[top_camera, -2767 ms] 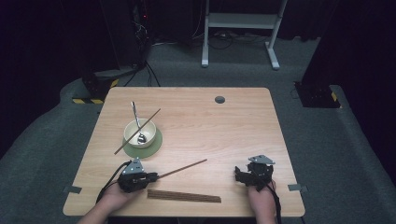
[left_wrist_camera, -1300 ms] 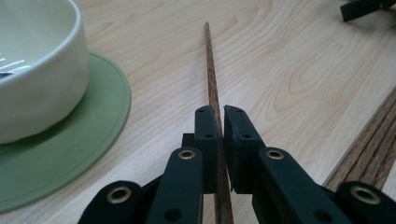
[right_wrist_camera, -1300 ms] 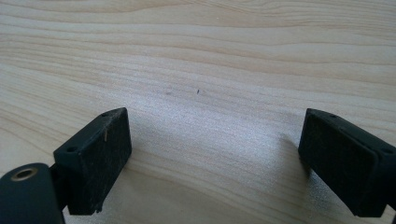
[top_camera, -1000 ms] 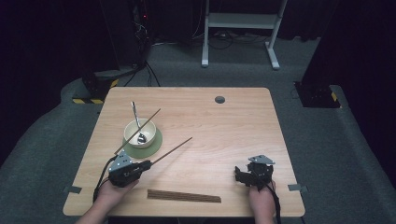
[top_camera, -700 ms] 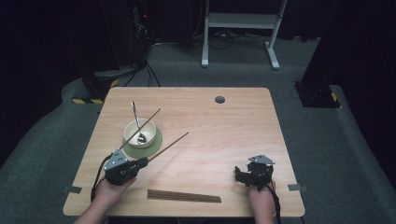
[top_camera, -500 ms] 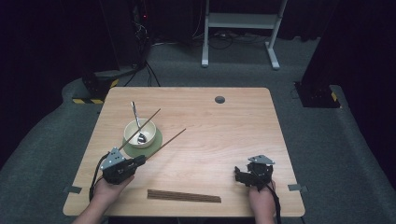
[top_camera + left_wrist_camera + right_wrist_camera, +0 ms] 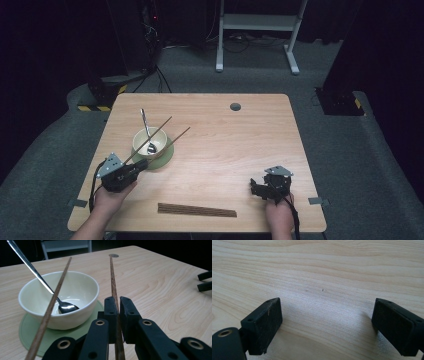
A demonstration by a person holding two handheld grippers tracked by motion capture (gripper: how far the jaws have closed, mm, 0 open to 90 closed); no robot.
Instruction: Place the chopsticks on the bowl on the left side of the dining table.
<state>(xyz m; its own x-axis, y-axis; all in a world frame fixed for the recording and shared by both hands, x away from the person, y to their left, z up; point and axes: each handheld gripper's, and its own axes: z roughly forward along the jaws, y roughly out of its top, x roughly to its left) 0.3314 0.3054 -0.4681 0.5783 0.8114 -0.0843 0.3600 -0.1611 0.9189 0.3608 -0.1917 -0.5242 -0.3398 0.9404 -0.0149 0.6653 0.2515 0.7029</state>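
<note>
- The left tool (image 7: 117, 312) has its jaws pressed onto a chopstick (image 7: 113, 282). The stick's near end runs out of the bottom of the left gripper view, so how much sticks out behind the jaws cannot be told.
- In the high view the left tool (image 7: 131, 169) sits at the table's (image 7: 240, 145) near left, partly covered by the hand (image 7: 112, 195). The held chopstick (image 7: 172, 140) slants up and away to the right, just beside the bowl.
- The right tool (image 7: 260, 187) rests at the near right, jaws spread wide with only bare wood between them.
- A bundle of chopsticks (image 7: 196, 210) lies flat near the front edge; single sticks cannot be counted.
- Farther off, the bowl (image 7: 149, 143) stands on a green mat (image 7: 162, 157), which it largely hides. It holds a spoon (image 7: 146, 131), and a second chopstick (image 7: 152, 135) lies across its rim.
</note>
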